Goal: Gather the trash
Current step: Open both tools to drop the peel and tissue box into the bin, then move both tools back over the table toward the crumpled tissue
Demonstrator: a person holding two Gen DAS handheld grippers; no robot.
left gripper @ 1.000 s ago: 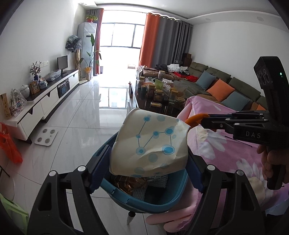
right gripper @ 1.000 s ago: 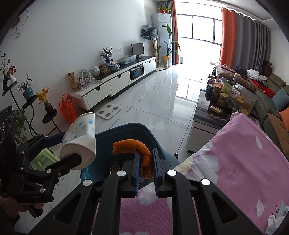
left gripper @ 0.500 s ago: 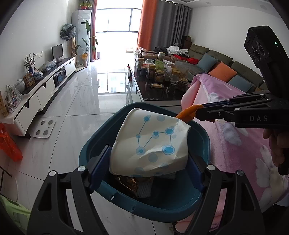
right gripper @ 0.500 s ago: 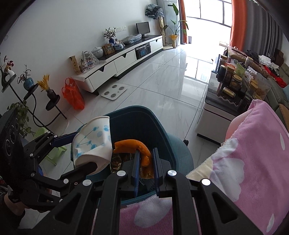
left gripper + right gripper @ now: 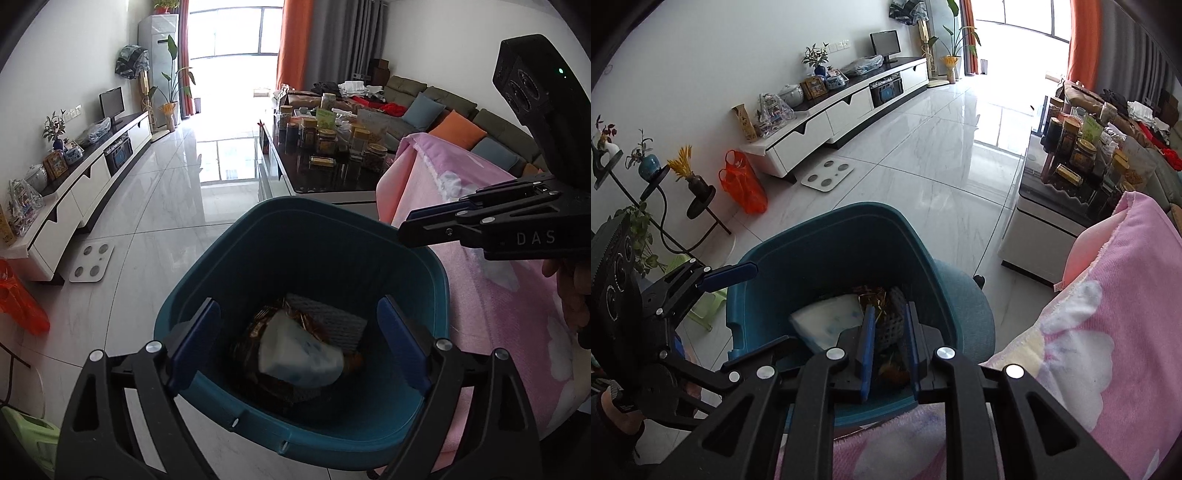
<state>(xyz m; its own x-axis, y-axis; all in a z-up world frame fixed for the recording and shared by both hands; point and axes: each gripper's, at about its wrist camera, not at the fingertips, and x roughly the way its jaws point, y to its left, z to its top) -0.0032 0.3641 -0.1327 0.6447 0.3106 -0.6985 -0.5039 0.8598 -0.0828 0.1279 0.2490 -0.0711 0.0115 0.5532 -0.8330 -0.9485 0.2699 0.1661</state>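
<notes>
A teal bin (image 5: 303,201) (image 5: 849,208) stands on the floor below both grippers. Crumpled white paper with blue dots (image 5: 299,354) (image 5: 827,321) lies inside it on dark wrappers and a grey mesh piece (image 5: 328,321). My left gripper (image 5: 301,332) (image 5: 775,302) hangs over the bin's near side, jaws opening wide with nothing between them. My right gripper (image 5: 888,332) (image 5: 406,229) points down into the bin from the right. Its jaws are opening a little and hold nothing. An orange-brown scrap (image 5: 894,369) lies under them.
A pink flowered blanket (image 5: 498,295) (image 5: 1108,332) borders the bin on the right. Beyond it stands a dark coffee table (image 5: 332,177) crowded with jars. A white TV cabinet (image 5: 827,118), a floor scale (image 5: 827,177), an orange bag (image 5: 744,184) and a plant stand (image 5: 665,192) line the left wall.
The left gripper let go of the white paper, which dropped into the bin. The orange peel left the right gripper's jaws. Both grippers sank closer to the bin.
</notes>
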